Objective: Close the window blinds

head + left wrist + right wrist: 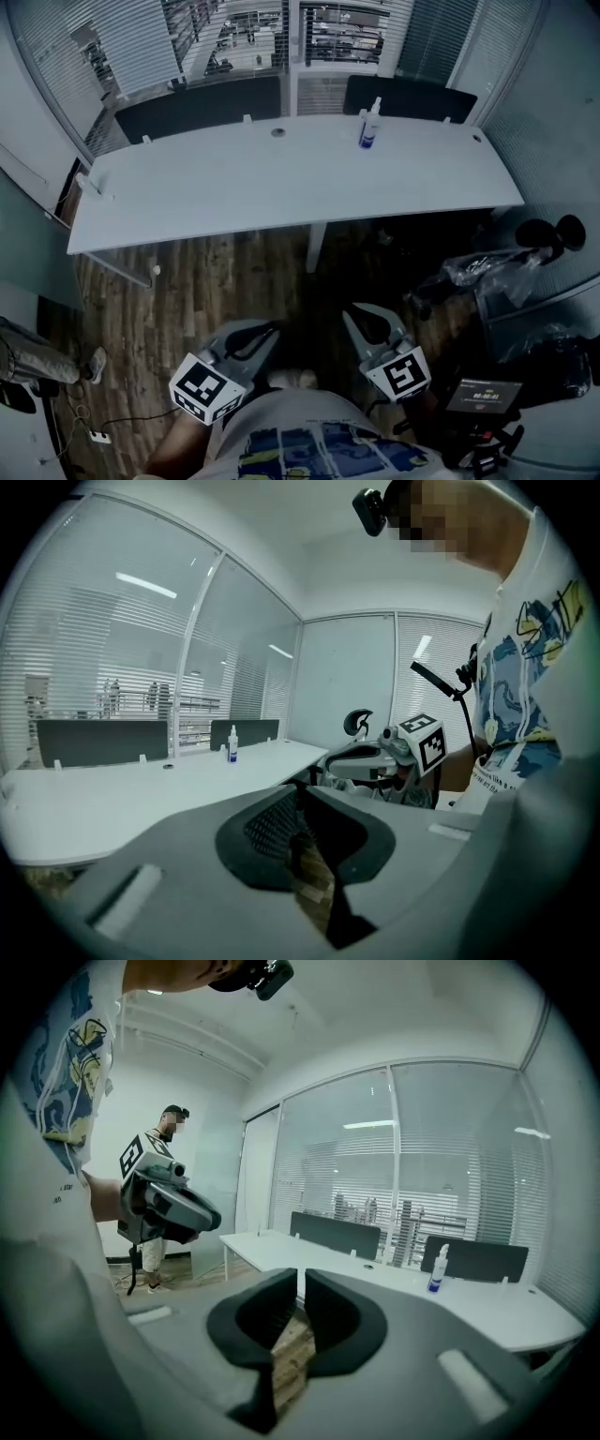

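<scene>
The window blinds (347,28) hang behind the desk with their slats turned so that the outside shows through; they also show as the blinds (94,667) and the blinds (441,1176). My left gripper (270,330) is held low, close to my body and well short of the desk. Its jaws (300,799) touch at the tips, shut on nothing. Beside it, equally far from the blinds, is my right gripper (354,314). A thin slit shows between its jaws (300,1279), with nothing in it.
A long white desk (281,178) stands between me and the window, with a spray bottle (368,127) and dark partition screens (202,105) at its back. A black chair (544,234) and bagged items sit right. Another person's legs (37,356) and a power strip (94,433) are left.
</scene>
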A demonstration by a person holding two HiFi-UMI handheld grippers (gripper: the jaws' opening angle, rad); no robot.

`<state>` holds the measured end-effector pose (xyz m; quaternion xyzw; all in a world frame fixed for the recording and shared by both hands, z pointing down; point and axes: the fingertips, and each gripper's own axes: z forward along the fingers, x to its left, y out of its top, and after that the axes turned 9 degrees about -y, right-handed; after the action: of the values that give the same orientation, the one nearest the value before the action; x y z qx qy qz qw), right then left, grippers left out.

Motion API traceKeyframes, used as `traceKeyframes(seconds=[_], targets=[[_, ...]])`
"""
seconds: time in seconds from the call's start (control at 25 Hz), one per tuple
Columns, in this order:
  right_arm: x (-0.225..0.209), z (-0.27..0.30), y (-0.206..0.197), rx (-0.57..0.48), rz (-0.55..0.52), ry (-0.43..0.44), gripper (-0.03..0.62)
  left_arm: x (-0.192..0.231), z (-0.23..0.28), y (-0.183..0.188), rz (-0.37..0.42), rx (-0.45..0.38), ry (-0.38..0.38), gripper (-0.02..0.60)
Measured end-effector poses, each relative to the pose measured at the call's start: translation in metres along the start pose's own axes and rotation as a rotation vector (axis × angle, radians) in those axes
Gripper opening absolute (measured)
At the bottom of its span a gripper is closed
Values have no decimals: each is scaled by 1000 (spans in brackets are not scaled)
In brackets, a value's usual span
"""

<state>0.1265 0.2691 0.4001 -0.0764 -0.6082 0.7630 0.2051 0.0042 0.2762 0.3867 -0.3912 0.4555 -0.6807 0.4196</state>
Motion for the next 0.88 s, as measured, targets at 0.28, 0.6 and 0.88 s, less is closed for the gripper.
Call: traceKeyframes(seconds=[0.28,0.6,0.88], targets=[[-26,38,-5,-12,2,0,25,34,18,6,-13,19,2,29],[-39,128,24,-8,-34,-60,35,130,21,25,-2,-8,-46,29],[-21,226,55,5,-20,-93,38,223,-1,36,32,-18,-77,29]])
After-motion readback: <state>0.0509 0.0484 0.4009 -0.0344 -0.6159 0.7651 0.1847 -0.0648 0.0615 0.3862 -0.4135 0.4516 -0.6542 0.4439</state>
